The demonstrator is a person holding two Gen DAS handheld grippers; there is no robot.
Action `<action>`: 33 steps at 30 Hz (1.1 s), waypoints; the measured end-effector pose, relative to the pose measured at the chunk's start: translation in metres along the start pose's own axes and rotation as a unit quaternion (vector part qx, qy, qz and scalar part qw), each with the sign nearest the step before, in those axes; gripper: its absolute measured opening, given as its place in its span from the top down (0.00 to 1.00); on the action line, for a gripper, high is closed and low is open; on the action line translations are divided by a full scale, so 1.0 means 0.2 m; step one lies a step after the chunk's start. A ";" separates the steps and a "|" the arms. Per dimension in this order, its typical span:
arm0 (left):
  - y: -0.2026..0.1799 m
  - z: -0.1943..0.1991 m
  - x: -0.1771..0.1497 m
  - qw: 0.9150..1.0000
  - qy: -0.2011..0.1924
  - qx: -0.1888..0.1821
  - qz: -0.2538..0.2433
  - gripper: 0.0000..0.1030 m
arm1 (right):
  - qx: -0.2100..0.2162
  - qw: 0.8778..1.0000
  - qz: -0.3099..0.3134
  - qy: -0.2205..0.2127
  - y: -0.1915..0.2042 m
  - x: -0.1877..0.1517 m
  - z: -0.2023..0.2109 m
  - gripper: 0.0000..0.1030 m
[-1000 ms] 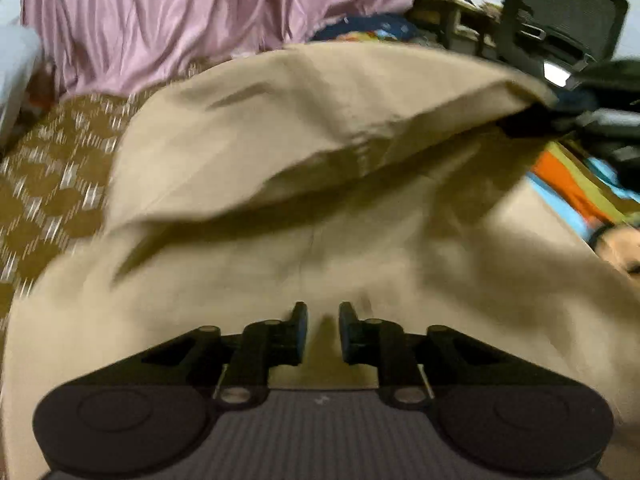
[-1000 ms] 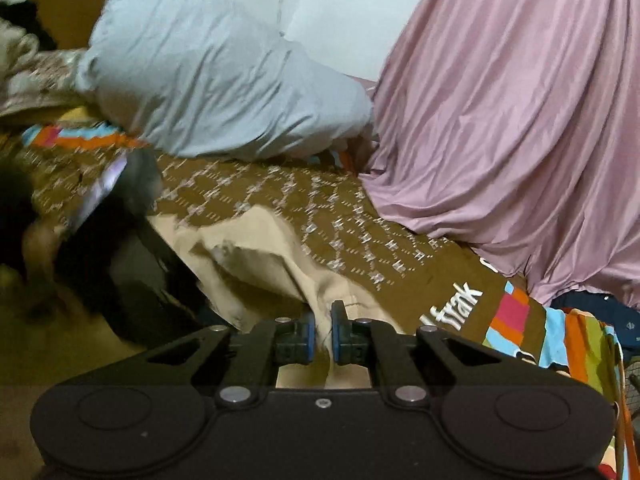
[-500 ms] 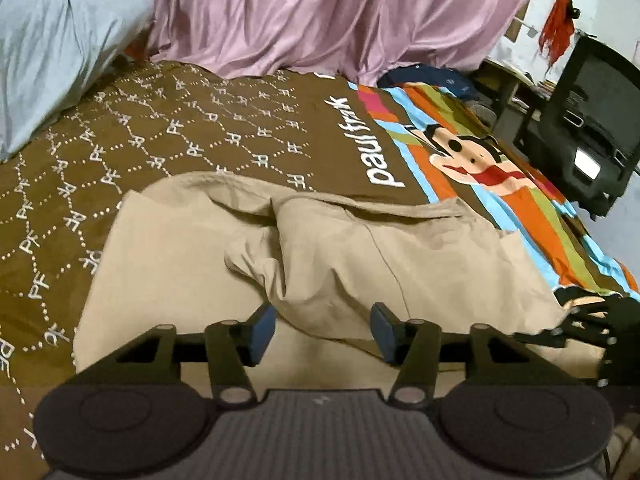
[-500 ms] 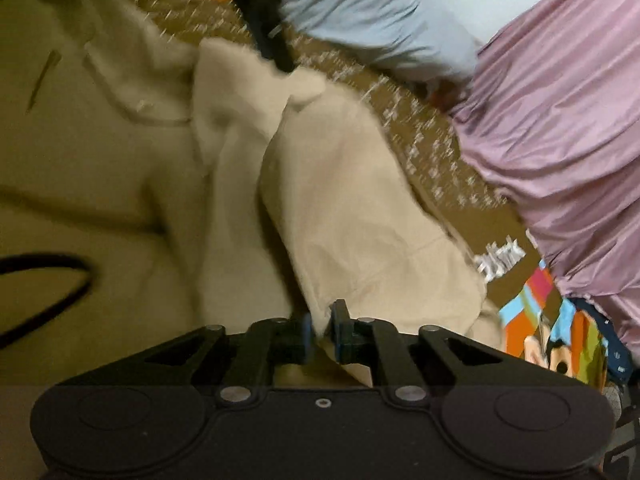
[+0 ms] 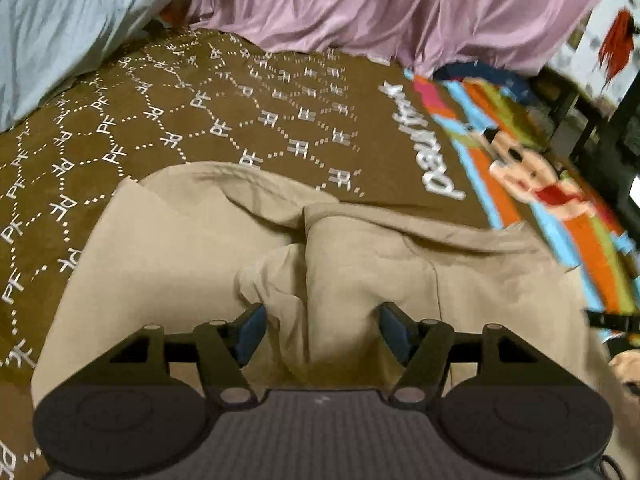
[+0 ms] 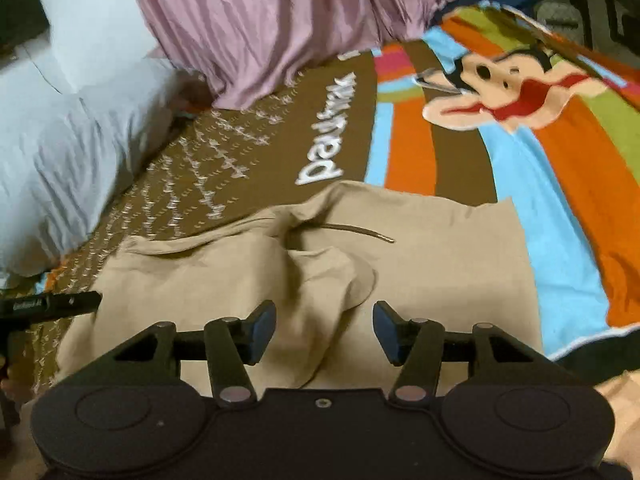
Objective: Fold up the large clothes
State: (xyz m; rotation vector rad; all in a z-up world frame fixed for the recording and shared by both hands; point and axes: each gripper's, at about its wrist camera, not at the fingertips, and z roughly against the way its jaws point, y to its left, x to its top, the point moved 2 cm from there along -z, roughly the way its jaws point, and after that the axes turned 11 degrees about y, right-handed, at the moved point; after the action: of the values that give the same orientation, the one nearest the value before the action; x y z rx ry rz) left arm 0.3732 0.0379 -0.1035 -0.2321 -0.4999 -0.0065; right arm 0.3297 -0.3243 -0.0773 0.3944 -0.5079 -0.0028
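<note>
Bedroom scene, seen from two wrist cameras looking down a bed. Brown bedspread point(image 5: 248, 112) with a white hexagon print, turning into bright stripes and a cartoon monkey toward the far right. Pink satin drape point(image 5: 380, 4) bunched along the far edge, pale blue pillow point(image 5: 68, 28) at the far left.

Lying across the near part of the bed, a large beige garment point(image 5: 172, 264), probably a hoodie or sweatshirt, partly folded, with a rumpled flap doubled over near its middle and a dark drawcord point(image 6: 360, 232) trailing from the far fold in the right view.

Left gripper point(image 5: 318, 330) low over the cloth, jaws opening wide, blue pads clear of the fabric, a ridge of beige cloth rising between them but not pinched. Right gripper point(image 6: 324, 330) likewise just above the garment, jaws opening, nothing clamped, a soft lobe of fabric lying between the fingers. Black tip of the other tool poking in at the left edge of the right view.

Judging by the drape and creases: soft, fairly thick knit, light for its size, limp with no stiffness, not fragile, likely to slump and drag on the bedspread. Best taken at firm outer edges, such as hem corners or a seamed fold line, pinching both layers together so the top layer does not slide off; loose middle bulge worth smoothing first
</note>
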 end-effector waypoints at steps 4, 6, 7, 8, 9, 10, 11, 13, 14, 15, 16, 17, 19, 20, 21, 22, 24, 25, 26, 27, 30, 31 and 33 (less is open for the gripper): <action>-0.02 -0.09 0.01 0.999 -0.006 0.042 -0.015 0.36 | 0.001 0.999 -0.020 0.035 -0.01 0.08 -0.23 0.86; -0.04 -0.13 0.03 0.997 -0.018 0.071 -0.037 0.36 | -0.015 1.000 -0.008 0.021 0.02 0.15 -0.33 0.90; -0.05 -0.14 0.05 0.995 -0.021 0.083 -0.049 0.36 | -0.026 1.000 0.002 0.006 0.06 0.19 -0.36 0.92; -0.06 -0.16 0.06 0.994 -0.021 0.095 -0.059 0.36 | -0.032 0.999 0.009 -0.004 0.08 0.24 -0.39 0.92; -0.06 -0.16 0.07 0.993 -0.020 0.098 -0.061 0.36 | -0.042 0.999 0.023 -0.018 0.11 0.28 -0.43 0.93; -0.07 -0.15 0.08 0.993 -0.017 0.097 -0.060 0.36 | -0.059 0.997 0.042 -0.026 0.15 0.30 -0.46 0.93; -0.07 -0.13 0.08 0.994 -0.012 0.092 -0.057 0.36 | -0.069 0.996 0.051 -0.025 0.17 0.32 -0.48 0.93; -0.07 -0.06 0.05 0.996 -0.014 0.076 -0.055 0.36 | -0.084 0.995 0.058 -0.020 0.18 0.32 -0.48 0.92; -0.07 -0.01 0.02 0.996 -0.020 0.063 -0.054 0.34 | -0.092 0.993 0.067 -0.023 0.19 0.31 -0.45 0.87; -0.07 0.03 0.00 0.997 -0.029 0.053 -0.053 0.31 | -0.106 0.991 0.079 -0.031 0.20 0.28 -0.40 0.83; -0.08 0.07 -0.02 0.997 -0.044 0.043 -0.050 0.30 | -0.129 0.987 0.092 -0.040 0.21 0.25 -0.36 0.77; -0.09 0.10 -0.03 0.997 -0.055 0.035 -0.047 0.29 | -0.145 0.983 0.104 -0.052 0.22 0.24 -0.32 0.75; -0.13 0.12 -0.02 0.996 -0.071 0.030 -0.050 0.28 | -0.164 0.974 0.132 -0.087 0.27 0.19 -0.22 0.72; -0.15 0.11 -0.01 0.995 -0.072 0.039 -0.054 0.27 | -0.164 0.970 0.145 -0.109 0.31 0.18 -0.18 0.71; -0.17 0.08 0.00 0.995 -0.067 0.050 -0.059 0.27 | -0.158 0.967 0.157 -0.123 0.34 0.17 -0.16 0.70; -0.19 0.04 0.01 0.994 -0.057 0.064 -0.068 0.27 | -0.145 0.966 0.171 -0.131 0.38 0.16 -0.16 0.70; -0.20 -0.05 0.01 0.993 -0.038 0.087 -0.072 0.27 | -0.114 0.967 0.198 -0.112 0.43 0.15 -0.21 0.68; -0.20 -0.10 0.01 0.993 -0.021 0.098 -0.069 0.27 | -0.108 0.967 0.209 -0.097 0.45 0.14 -0.26 0.68; -0.18 -0.15 0.00 0.993 -0.005 0.102 -0.065 0.26 | -0.110 0.966 0.220 -0.085 0.46 0.13 -0.31 0.68; -0.17 -0.19 0.00 0.994 0.004 0.097 -0.058 0.26 | -0.124 0.962 0.230 -0.073 0.47 0.12 -0.38 0.68; -0.13 -0.26 -0.03 0.994 0.009 0.091 -0.052 0.21 | -0.151 0.955 0.248 -0.058 0.44 0.08 -0.50 0.64; -0.12 -0.27 -0.04 0.994 0.008 0.093 -0.056 0.20 | -0.152 0.955 0.249 -0.052 0.42 0.07 -0.53 0.63; -0.11 -0.25 -0.04 0.994 0.015 0.095 -0.059 0.19 | -0.152 0.955 0.249 -0.050 0.39 0.06 -0.59 0.62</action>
State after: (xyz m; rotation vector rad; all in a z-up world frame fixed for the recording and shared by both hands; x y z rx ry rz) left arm 0.3897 0.0039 -0.1453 -0.0149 -0.4803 -0.0769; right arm 0.3879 -0.2094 -0.1375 -0.0435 -0.6852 0.3843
